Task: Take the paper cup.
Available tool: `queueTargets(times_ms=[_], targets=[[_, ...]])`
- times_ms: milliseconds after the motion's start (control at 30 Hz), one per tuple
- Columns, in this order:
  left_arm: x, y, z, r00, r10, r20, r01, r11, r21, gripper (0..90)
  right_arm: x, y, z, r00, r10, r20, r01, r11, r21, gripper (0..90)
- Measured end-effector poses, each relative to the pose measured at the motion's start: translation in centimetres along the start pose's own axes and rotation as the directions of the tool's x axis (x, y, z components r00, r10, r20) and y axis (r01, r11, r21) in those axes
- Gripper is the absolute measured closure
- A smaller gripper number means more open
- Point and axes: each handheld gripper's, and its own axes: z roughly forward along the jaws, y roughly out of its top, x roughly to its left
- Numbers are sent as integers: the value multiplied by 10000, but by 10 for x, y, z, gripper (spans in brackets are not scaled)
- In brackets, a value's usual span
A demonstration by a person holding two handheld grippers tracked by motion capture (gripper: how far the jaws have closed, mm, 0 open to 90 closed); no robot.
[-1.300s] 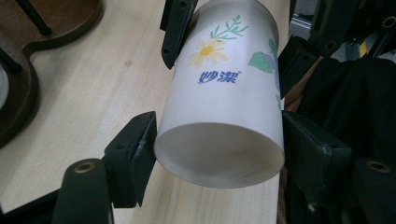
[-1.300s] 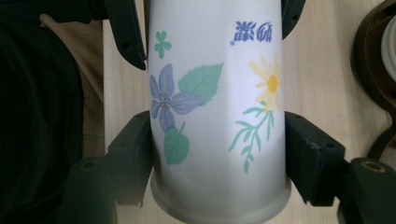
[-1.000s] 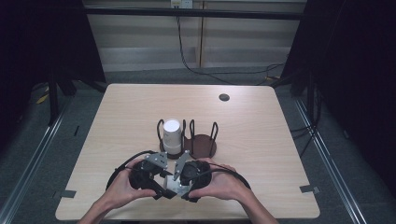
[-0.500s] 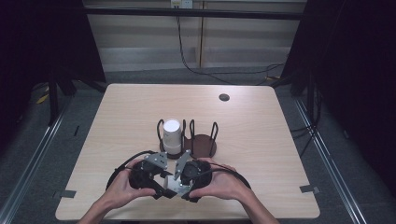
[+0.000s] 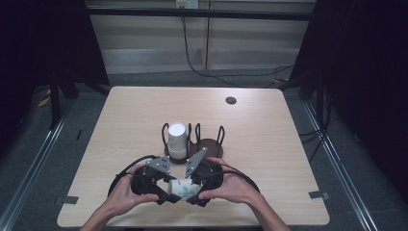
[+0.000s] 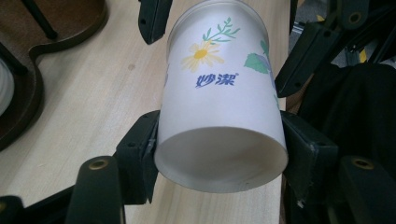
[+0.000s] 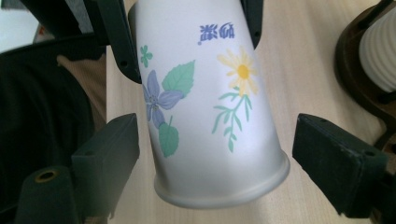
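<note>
Left tongs clamped on paper cup at its base end, low centre of frame. Right tongs just opened wide, straddling rim end without touching. Cup lying sideways between both.

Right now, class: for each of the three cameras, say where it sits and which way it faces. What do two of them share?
High view: above the table's near edge, facing forward and down; both hands, forearms, claws show.
Left gripper view: on the left claw, looking along its jaws clamped on the cup's base.
Right gripper view: on the right claw, looking at the cup's rim between jaws standing apart.
Both gripper views share the flowered cup and the brown rack.
</note>
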Motion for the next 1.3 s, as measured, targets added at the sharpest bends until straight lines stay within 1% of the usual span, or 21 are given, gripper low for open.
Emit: queueTargets(times_ms=[33, 133, 233, 267, 367, 433, 500, 533, 600, 633, 667, 700, 733, 800, 867, 900, 933, 1000, 1167, 1233, 1300], targets=[[1, -1, -1, 10000, 35, -81, -35, 10000, -4, 367, -1, -1, -1, 10000, 13, -14, -13, 9999, -163, 142], [2, -3, -3, 10000, 4, -72, -5, 9999, -144, 367, -4, -2, -5, 10000, 38, -27, -40, 9981, -616, 142], [2, -6, -5, 9998, -125, -172, 119, 9994, -321, 367, -4, -3, -8, 9998, 188, -18, -189, 9964, -824, 141], [2, -6, -5, 9997, -34, -250, 28, 9997, -234, 367, -5, -4, -8, 9998, 220, -30, -221, 9954, -932, 142], [3, -8, -7, 9995, -25, -326, 12, 9993, -383, 366, -7, -7, -10, 9993, 368, -56, -372, 9931, -1111, 142], [3, -10, -8, 9992, -174, -354, 154, 9984, -548, 366, -8, -9, -10, 9988, 486, -106, -495, 9913, -1219, 140], [4, -11, -10, 9991, -162, -381, 140, 9984, -554, 366, -9, -11, -11, 9983, 575, -126, -587, 9890, -1357, 139], [4, -13, -10, 9989, -215, -426, 184, 9974, -702, 366, -9, -12, -12, 9981, 615, -107, -624, 9880, -1410, 139], [4, -14, -13, 9986, -233, -473, 199, 9973, -711, 366, -10, -14, -14, 9968, 767, -205, -790, 9830, -1656, 139], [4, -15, -13, 9983, -282, -512, 237, 9959, -877, 366, -11, -16, -14, 9957, 893, -247, -922, 9802, -1751, 139], [4, -16, -14, 9984, -375, -421, 332, 9946, -982, 366, -11, -17, -15, 9951, 977, -172, -992, 9776, -1857, 139], [4, -17, -15, 9982, -310, -504, 263, 9954, -918, 366, -12, -19, -16, 9943, 1055, -184, -1070, 9748, -1959, 138], [3, -18, -14, 9979, -360, -540, 303, 9942, -1032, 366, -12, -21, -16, 9939, 1082, -212, -1102, 9714, -2102, 139], [3, -19, -15, 9976, -332, -605, 264, 9936, -1095, 366, -13, -24, -17, 9911, 1292, -308, -1329, 9632, -2336, 138], [3, -21, -15, 9954, -602, -739, 497, 9894, -1366, 366, -14, -28, -19, 9905, 1332, -347, -1376, 9576, -2533, 139], [4, -21, -16, 9962, -477, -735, 375, 9902, -1345, 366, -14, -29, -21, 9888, 1430, -420, -1490, 9521, -2672, 139], [4, -21, -17, 9959, -538, -722, 429, 9884, -1455, 366, -14, -30, -22, 9881, 1470, -459, -1540, 9476, -2800, 139], [4, -21, -19, 9957, -469, -801, 344, 9878, -1516, 366, -14, -31, -23, 9875, 1514, -437, -1576, 9441, -2895, 139], [3, -23, -22, 9961, -426, -779, 271, 9815, -1897, 366, -15, -33, -24, 9868, 1574, -374, -1611, 9356, -3142, 140], [2, -23, -24, 9958, -409, -815, 234, 9784, -2052, 366, -15, -35, -25, 9844, 1699, -455, -1752, 9249, -3374, 143], [3, -24, -25, 9959, -449, -781, 258, 9727, -2305, 367, -16, -38, -25, 9825, 1774, -577, -1862, 9144, -3594, 143]])
